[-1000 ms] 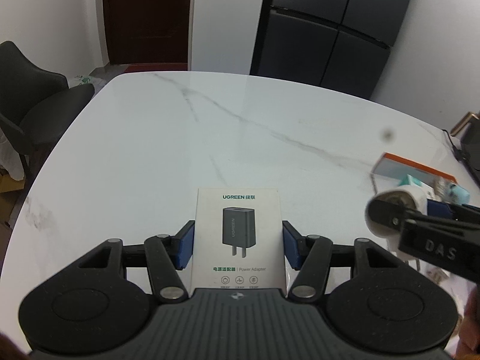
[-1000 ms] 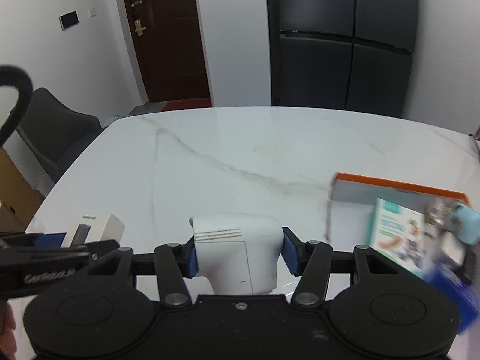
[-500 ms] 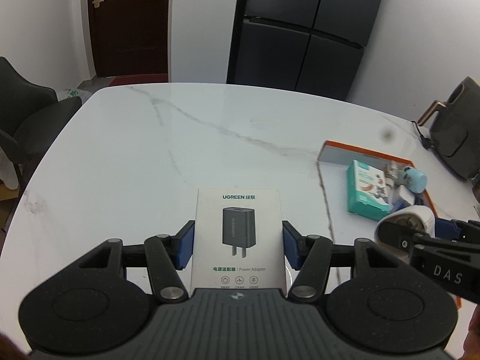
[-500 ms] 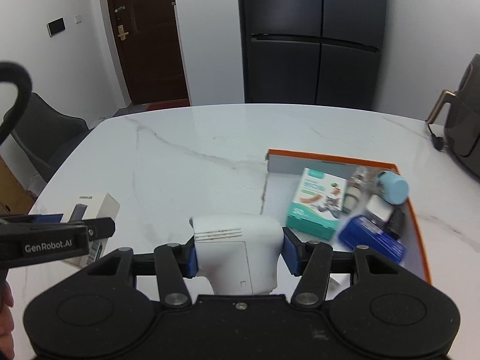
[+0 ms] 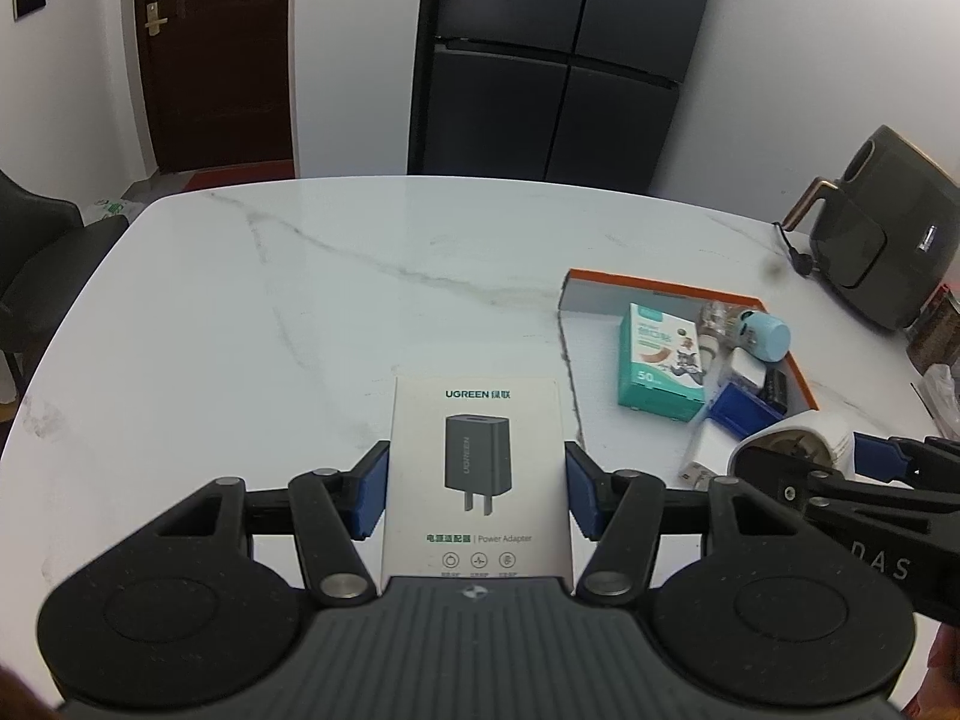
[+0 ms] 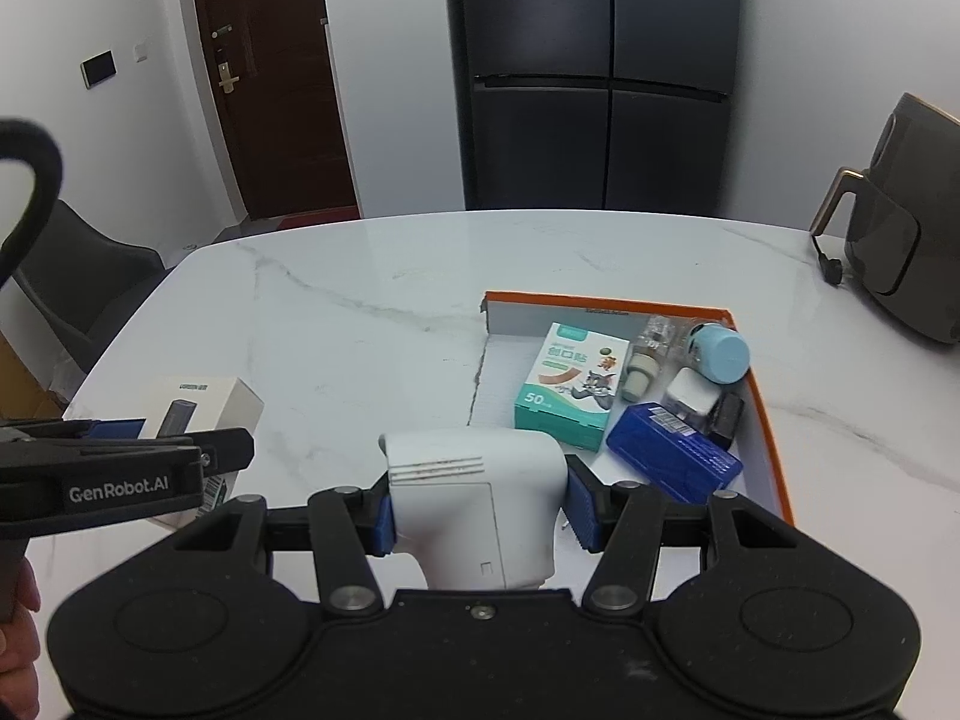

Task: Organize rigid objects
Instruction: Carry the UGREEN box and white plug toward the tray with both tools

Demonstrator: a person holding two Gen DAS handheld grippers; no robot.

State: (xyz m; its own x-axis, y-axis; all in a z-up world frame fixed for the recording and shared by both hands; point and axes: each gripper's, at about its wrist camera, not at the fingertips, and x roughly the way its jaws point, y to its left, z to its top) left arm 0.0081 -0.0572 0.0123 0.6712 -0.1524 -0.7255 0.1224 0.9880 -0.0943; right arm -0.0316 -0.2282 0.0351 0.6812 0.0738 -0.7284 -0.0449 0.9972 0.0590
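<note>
Left gripper [image 5: 477, 495] has its blue fingers [image 5: 373, 495] clamped on the sides of a white UGREEN power adapter box [image 5: 477, 480], held up over the white marble worktop [image 5: 270, 312]. The front reads "UGREEN" up top with some Chinese characters, a picture of a dark plug-in charger that also says UGREEN down its side, and "Power Adapter" near the bottom above three little icons I can't read.

Right gripper [image 6: 480, 507] is clamped on a white plastic handheld device [image 6: 474, 504] with three vent slits on top; no label I can make out on it. "GenRobot.AI" is printed on the side of the left gripper as seen from the right wrist camera, and "DAS" shows on the right one from the left camera.

Just ahead of the device sits an orange-rimmed tray [image 6: 774, 444] on the worktop. Inside: a teal bandage box [image 6: 570, 390] marked "50" with cartoon cat art and Chinese text, a light blue cylinder [image 6: 720, 354], a white charger cube [image 6: 690, 402] and a blue box [image 6: 675, 459] with a barcode sticker. Dark air fryer [image 6: 906, 246] sits at the far right edge.
</note>
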